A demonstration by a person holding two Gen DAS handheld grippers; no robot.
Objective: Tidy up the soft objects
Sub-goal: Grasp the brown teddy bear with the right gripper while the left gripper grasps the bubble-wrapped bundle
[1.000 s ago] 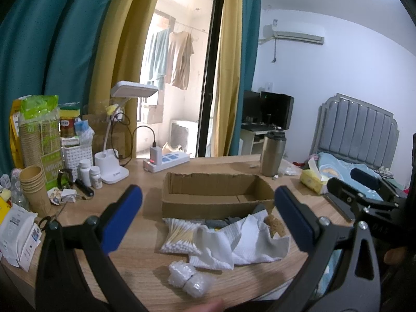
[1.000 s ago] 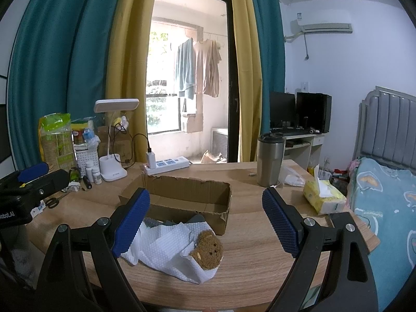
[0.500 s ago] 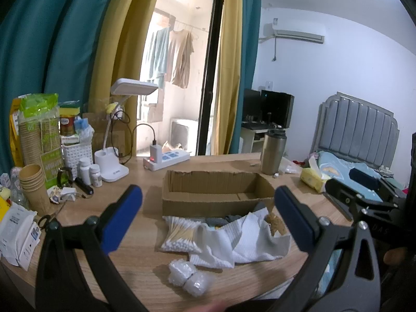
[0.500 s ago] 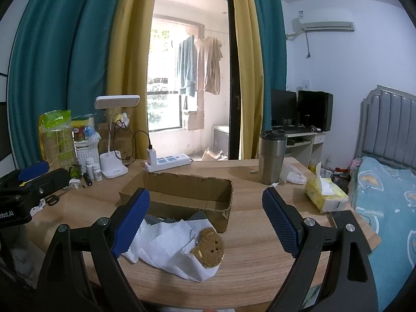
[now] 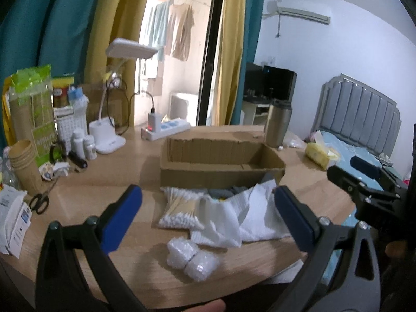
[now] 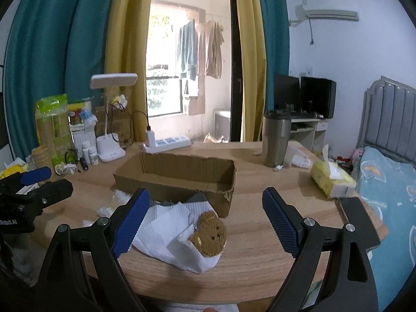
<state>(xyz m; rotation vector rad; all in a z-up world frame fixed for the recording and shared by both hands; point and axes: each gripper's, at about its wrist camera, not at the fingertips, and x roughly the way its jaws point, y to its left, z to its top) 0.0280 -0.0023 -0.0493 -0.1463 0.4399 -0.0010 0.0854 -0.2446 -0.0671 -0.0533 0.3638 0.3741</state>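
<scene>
While beyond parted jaws, brown plush toy (image 6: 209, 234)

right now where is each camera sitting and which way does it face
Left wrist: on the left gripper, facing the cardboard box, cotton swabs and bubble wrap roll; its open blue-padded fingers, a fingertip at the bottom edge and the right gripper show.
Right wrist: on the right gripper, facing the brown plush toy on the white cloth; its open fingers and the left gripper show.
Shared: box, cloth, steel tumbler, desk lamp, each other's gripper.
</scene>
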